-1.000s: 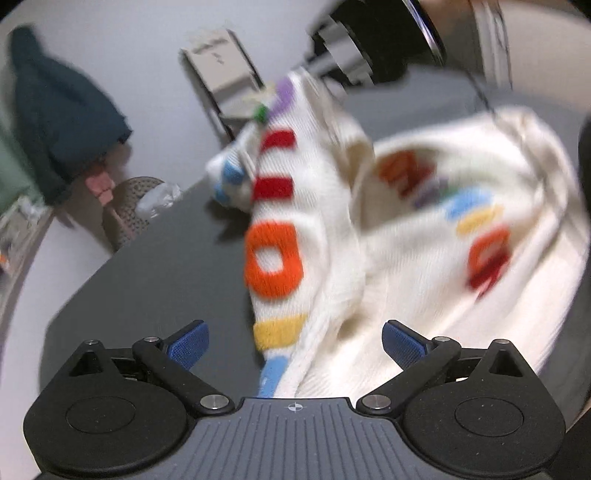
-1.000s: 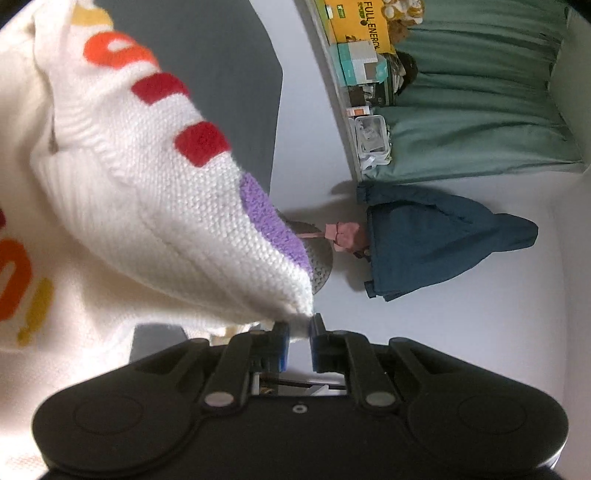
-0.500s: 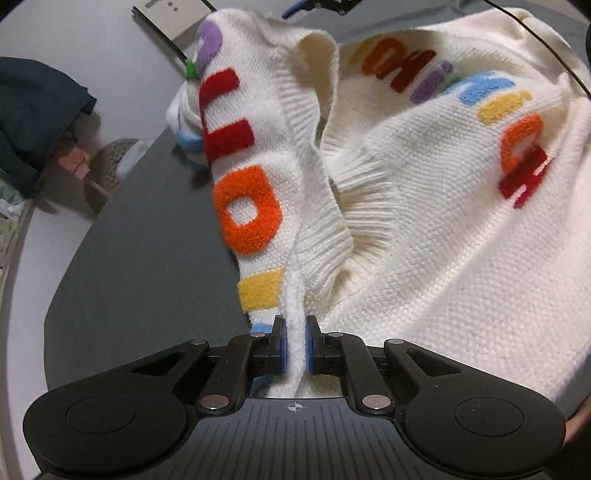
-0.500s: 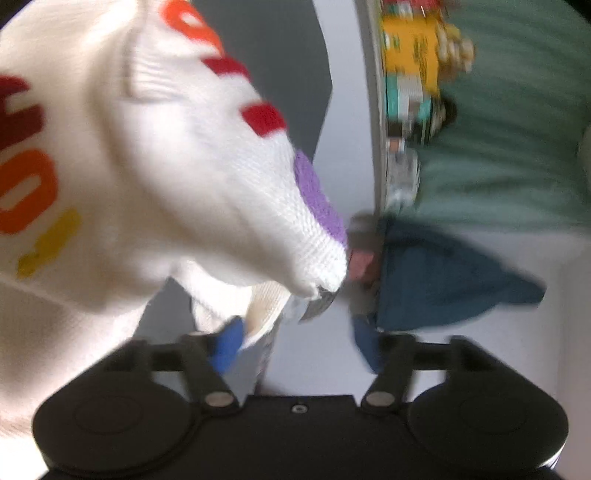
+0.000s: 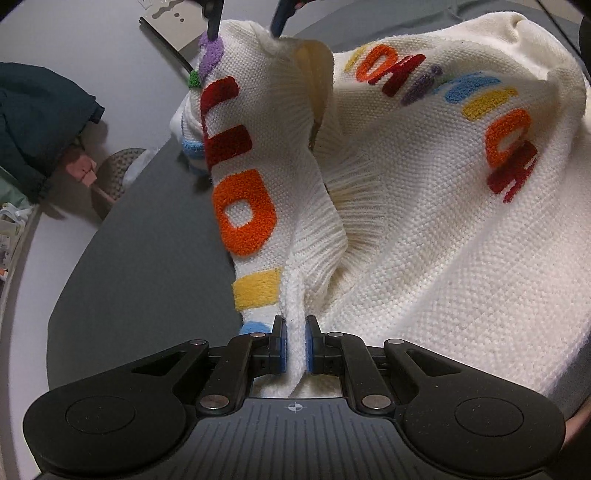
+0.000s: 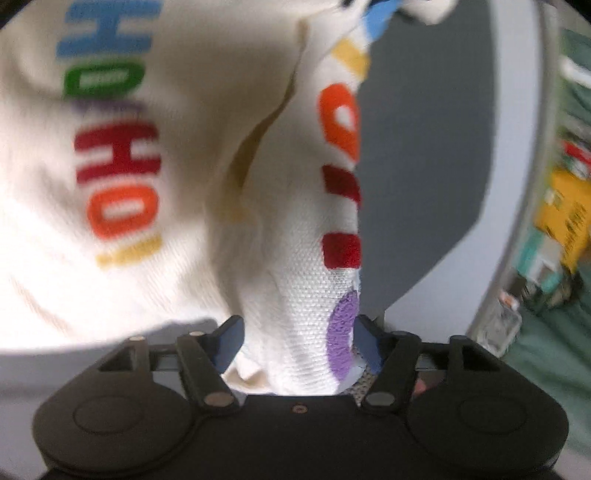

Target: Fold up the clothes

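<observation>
- Half a second on, the right gripper has come in around the sleeve end of the white knit sweater, its blue pads now flanking the cloth by the purple letter; earlier they hung spread with the fabric just ahead.
- Those fingers stand apart on either side of the sleeve, not yet pinched onto it, and show at the top of the left wrist view.
- On the other side, the left gripper stays clamped on a thin fold of the sweater's edge, beside a yellow patch.
- Between the two tools the sleeve, with its orange, red and yellow letters, runs taut above the dark grey table.
- Behind it, the sweater's body lies heaped on the table's right part.
- A dark blue garment hangs beyond the table's edge at left.
</observation>
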